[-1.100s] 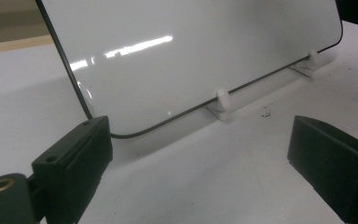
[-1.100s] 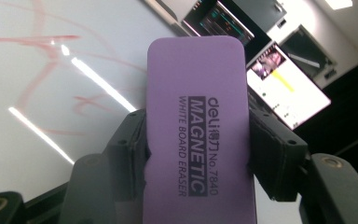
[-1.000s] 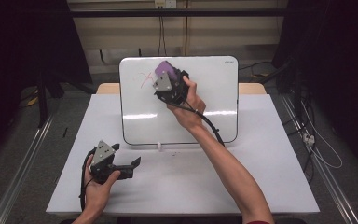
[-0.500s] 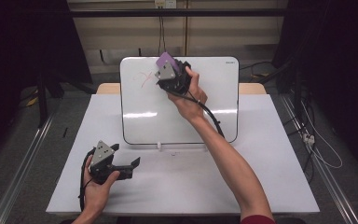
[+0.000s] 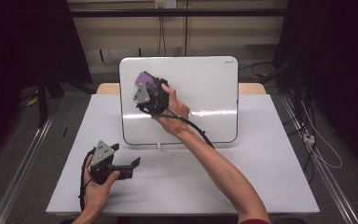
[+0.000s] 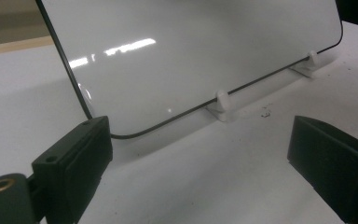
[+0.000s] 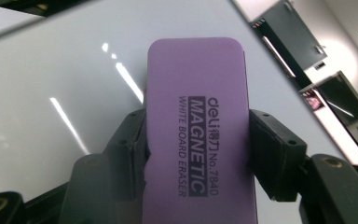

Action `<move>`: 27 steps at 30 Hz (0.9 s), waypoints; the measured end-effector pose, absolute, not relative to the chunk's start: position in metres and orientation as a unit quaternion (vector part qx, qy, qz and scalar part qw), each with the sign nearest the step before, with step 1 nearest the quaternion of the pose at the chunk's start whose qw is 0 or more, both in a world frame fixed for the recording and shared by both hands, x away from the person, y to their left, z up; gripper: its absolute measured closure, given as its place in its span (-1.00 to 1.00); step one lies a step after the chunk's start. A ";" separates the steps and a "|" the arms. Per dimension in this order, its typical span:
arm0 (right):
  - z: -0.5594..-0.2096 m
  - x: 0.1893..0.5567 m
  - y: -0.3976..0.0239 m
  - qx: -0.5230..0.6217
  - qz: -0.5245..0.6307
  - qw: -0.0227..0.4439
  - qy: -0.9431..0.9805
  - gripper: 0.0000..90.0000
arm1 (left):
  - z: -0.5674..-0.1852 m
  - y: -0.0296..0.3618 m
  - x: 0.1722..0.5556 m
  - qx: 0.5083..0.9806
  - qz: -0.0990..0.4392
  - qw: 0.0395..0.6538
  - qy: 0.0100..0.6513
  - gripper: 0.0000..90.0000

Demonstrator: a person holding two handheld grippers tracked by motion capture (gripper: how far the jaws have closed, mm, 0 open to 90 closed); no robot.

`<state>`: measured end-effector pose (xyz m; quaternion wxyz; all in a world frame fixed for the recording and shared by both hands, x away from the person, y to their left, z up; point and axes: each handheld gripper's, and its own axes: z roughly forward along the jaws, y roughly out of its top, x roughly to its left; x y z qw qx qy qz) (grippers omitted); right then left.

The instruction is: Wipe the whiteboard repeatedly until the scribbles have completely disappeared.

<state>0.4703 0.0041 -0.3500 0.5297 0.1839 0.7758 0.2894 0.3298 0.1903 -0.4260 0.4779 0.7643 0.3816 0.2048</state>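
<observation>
Eraser (image 7: 196, 126) leftward, clamped in right tool (image 7: 198, 154).

One whiteboard (image 5: 205, 93), one purple eraser (image 7: 198, 126), two white stand clips (image 6: 222, 103), one table (image 5: 270, 172).

A person's right hand (image 5: 173, 108) presses a right gripper (image 5: 148, 93), clamped on a purple eraser (image 5: 144, 78), against the upper left of a whiteboard (image 5: 205, 93) propped on a white table (image 5: 261, 177). The left gripper (image 5: 121, 165) rests near the table's front left, jaws apart.
</observation>
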 end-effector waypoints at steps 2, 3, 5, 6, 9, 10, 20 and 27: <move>-0.355 0.465 0.012 0.170 0.288 0.529 0.780 -0.07 | -0.426 0.190 0.330 0.764 0.204 0.479 0.382 -0.86; -0.356 0.464 0.015 0.169 0.289 0.526 0.782 -0.07 | -0.426 0.190 0.330 0.764 0.204 0.479 0.382 -0.86; -0.354 0.467 0.015 0.169 0.288 0.525 0.783 -0.07 | -0.426 0.190 0.330 0.765 0.205 0.478 0.380 -0.86; -0.352 0.469 0.013 0.174 0.286 0.528 0.781 -0.07 | -0.426 0.190 0.329 0.764 0.205 0.478 0.381 -0.86; -0.335 0.486 0.002 0.201 0.292 0.535 0.767 -0.07 | -0.425 0.189 0.328 0.765 0.204 0.480 0.379 -0.86; -0.329 0.492 -0.003 0.213 0.293 0.540 0.760 -0.07 | -0.425 0.189 0.328 0.765 0.201 0.481 0.379 -0.86; -0.316 0.506 0.008 0.218 0.281 0.560 0.749 -0.07 | -0.426 0.189 0.329 0.766 0.202 0.480 0.378 -0.86; -0.344 0.482 0.053 0.148 0.267 0.537 0.786 -0.07 | -0.426 0.189 0.329 0.766 0.202 0.480 0.378 -0.86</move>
